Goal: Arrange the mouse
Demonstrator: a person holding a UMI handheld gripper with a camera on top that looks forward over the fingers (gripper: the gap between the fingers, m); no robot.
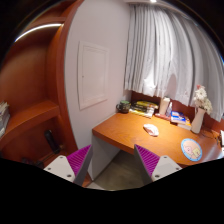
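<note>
The bench (125, 128) is warm orange-brown wood, and a white mouse (151, 128) lies on it. A blue patterned plate (191, 150) sits nearby. The curtains (170, 50) are pale grey-white. The tongs (114, 160) carry magenta pads (78, 160) with a grid pattern.

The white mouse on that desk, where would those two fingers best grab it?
Probably across the mouse's two long sides, coming down from above: it lies flat and low on the wooden desk. The open gripper is far short of it.
</note>
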